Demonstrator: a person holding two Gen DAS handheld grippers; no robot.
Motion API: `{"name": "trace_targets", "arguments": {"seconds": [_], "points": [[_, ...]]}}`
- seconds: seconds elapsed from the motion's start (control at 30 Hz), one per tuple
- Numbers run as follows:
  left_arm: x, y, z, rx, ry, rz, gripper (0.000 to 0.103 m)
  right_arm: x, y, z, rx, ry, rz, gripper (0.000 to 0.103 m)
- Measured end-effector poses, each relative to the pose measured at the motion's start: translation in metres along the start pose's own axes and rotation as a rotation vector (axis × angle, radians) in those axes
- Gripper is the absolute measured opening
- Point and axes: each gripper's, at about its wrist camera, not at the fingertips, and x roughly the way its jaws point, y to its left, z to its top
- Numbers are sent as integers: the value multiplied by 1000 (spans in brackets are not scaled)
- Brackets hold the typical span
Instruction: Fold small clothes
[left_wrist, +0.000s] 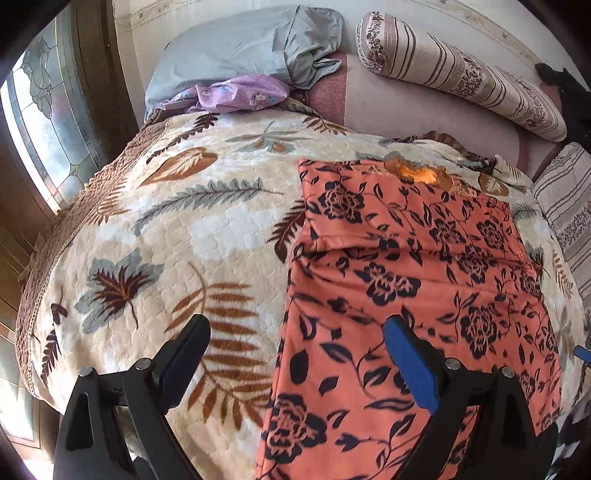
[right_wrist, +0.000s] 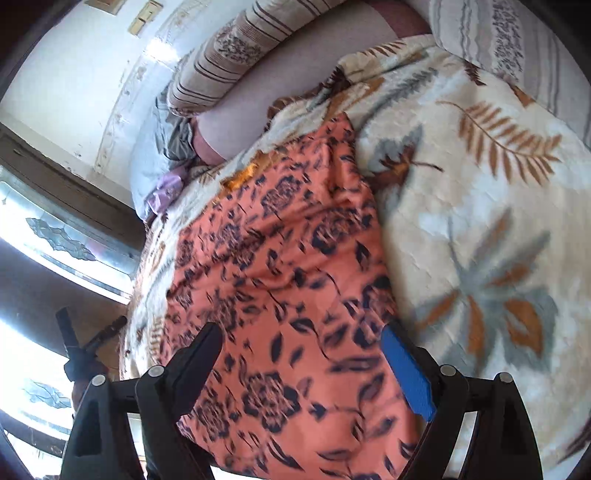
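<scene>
An orange garment with a dark flower print (left_wrist: 406, 266) lies spread flat on the leaf-patterned blanket (left_wrist: 177, 221), one side folded over along its left edge. My left gripper (left_wrist: 295, 328) hovers open above the garment's near left edge, with nothing between its fingers. In the right wrist view the same garment (right_wrist: 280, 266) runs up the middle, and my right gripper (right_wrist: 301, 332) hangs open over its near end, holding nothing. The left gripper (right_wrist: 90, 332) shows small at the far left of that view.
A grey-blue pillow (left_wrist: 251, 48), a purple flowered cloth (left_wrist: 236, 94) and striped bolsters (left_wrist: 458, 74) lie at the head of the bed. Another striped cushion (left_wrist: 565, 214) sits at the right. A glazed wooden door (left_wrist: 48, 122) stands left of the bed.
</scene>
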Motion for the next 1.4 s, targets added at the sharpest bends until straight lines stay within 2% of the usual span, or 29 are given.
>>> {"name": "trace_targets", "arguments": {"seconds": [0.13,0.3,0.47,0.57,0.6,0.63,0.67,0.7,0.77,0.87,0.9,0.93,0.97,1.0,1.03,1.07,1.1,1.13,1.3,1.4], "points": [[3,28,-46,-5,92,-17,96,-10,-37,-34,73,58,12,90],[8,47,-90,-8,171,-33,96,-3,-46,-52,79,108,44,90],[14,54,-111,-83,227,-91,96,15,-44,-63,71,160,54,89],[14,53,-117,-106,232,-114,94,17,-39,-70,52,168,39,80],[14,52,-118,-105,232,-112,90,17,-40,-71,60,167,42,67],[14,51,-119,-105,234,-118,73,16,-42,-73,68,164,48,49],[14,50,-120,-105,244,-129,62,15,-43,-74,72,163,44,42],[17,49,-121,-106,263,-137,43,14,-45,-75,72,160,36,40],[24,49,-124,-113,294,-139,40,16,-48,-78,78,165,36,39],[23,45,-127,-104,282,-138,45,17,-47,-79,78,162,37,41],[23,43,-128,-94,288,-148,54,18,-46,-79,77,160,42,49],[25,42,-129,-90,292,-152,58,19,-45,-79,77,161,58,61],[26,41,-130,-89,292,-147,59,21,-44,-79,73,161,58,62],[28,39,-131,-86,289,-142,59,22,-43,-80,63,164,49,62],[27,39,-130,-79,286,-133,44,23,-41,-80,55,167,40,61],[26,39,-129,-71,281,-132,31,23,-40,-80,49,172,30,57],[23,38,-127,-65,279,-144,15,23,-39,-80,43,182,19,38],[20,38,-124,-59,274,-147,9,22,-39,-80,47,189,18,17],[-25,50,-104,-107,152,-216,6,-15,-21,-70,41,84,97,12],[-32,53,-97,-117,112,-232,7,-17,-21,-69,47,75,122,12]]}}
